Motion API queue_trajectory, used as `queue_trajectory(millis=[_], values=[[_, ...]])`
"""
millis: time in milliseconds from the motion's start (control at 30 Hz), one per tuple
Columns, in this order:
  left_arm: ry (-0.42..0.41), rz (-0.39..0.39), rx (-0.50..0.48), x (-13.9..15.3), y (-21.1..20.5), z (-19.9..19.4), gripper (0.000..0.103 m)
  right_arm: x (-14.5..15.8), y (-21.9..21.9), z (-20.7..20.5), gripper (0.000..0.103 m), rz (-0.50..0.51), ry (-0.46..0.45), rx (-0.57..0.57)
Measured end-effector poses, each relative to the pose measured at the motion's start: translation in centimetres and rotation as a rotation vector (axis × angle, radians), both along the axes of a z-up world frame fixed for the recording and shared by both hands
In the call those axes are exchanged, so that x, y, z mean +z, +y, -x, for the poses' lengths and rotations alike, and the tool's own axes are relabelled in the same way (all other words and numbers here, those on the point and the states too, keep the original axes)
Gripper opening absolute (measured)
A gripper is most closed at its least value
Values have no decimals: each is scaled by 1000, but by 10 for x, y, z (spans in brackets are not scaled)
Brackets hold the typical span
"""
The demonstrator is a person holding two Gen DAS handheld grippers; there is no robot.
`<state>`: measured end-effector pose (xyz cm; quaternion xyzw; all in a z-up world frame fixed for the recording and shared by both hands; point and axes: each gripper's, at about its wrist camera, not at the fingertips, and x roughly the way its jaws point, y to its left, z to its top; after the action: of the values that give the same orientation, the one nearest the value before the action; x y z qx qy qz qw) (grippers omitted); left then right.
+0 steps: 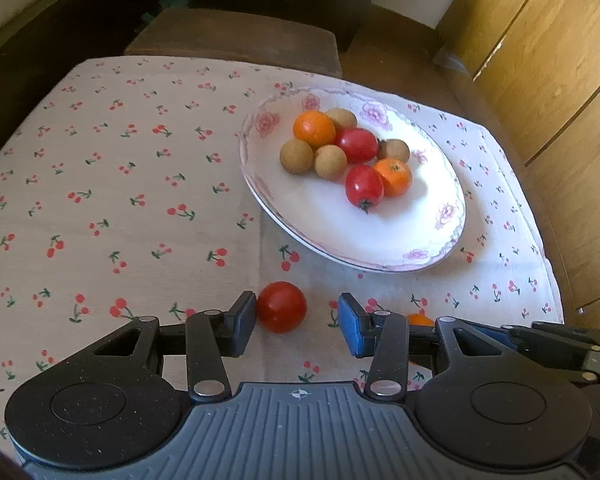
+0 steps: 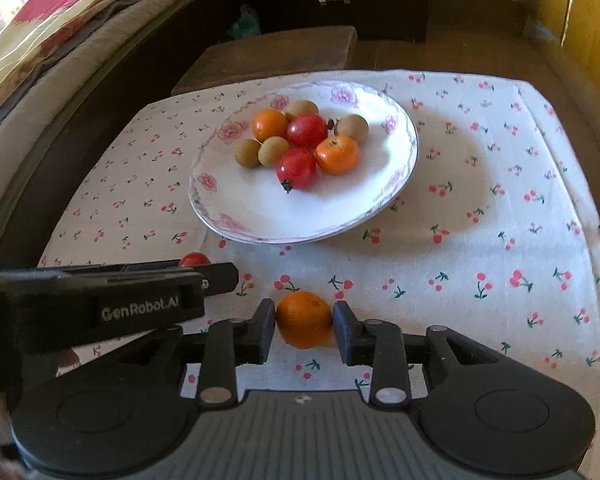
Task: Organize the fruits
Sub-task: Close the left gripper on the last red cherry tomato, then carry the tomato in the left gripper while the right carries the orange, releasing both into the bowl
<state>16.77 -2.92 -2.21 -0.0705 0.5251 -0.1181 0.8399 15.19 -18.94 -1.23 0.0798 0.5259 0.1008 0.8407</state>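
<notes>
Left wrist view: the left gripper [image 1: 298, 322] is seen with its jaws apart, a red tomato [image 1: 281, 307] lying on the cherry-print cloth [image 1: 100, 200] between them, touching the left-hand pad and clear of the blue right-hand pad [image 1: 350, 330]. Ahead of the fingers and a little to the right, the flowered plate [image 1: 420, 254] is loaded with two tomatoes, two oranges and four brown longans. In the right wrist view, the right gripper [image 2: 304, 330] is closed against a small orange [image 2: 305, 319], both pads appearing to touch its sides, though whether it is lifted or resting on the cloth cannot be told. The left tool's body is seen just to its left, the two tools close together. Risks are judged as follows: the tomato, being round and off-centre, could be pushed away and rolled as the jaws close; it could be bruised by excess force; the two tools could be knocked together; and fruit set on the piled plate could dislodge the others.
</notes>
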Motion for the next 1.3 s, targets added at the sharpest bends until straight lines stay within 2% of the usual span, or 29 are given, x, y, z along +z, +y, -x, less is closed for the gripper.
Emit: queue_trajectory(millis=[500,700,733,1300], values=[[-15,-30,15,-3,1,-6,44,-5,5,-3,33,41,2,16],[-29,-66,-23,-4,-8,-2,38,-4,5,-1,33,43,1,15],[-30,-63,-23,-3,-8,-1,36,-3,4,0,33,40,0,13],[-61,-8,-25,18,-3,8,35,13,-10,4,33,-9,-34,-22]])
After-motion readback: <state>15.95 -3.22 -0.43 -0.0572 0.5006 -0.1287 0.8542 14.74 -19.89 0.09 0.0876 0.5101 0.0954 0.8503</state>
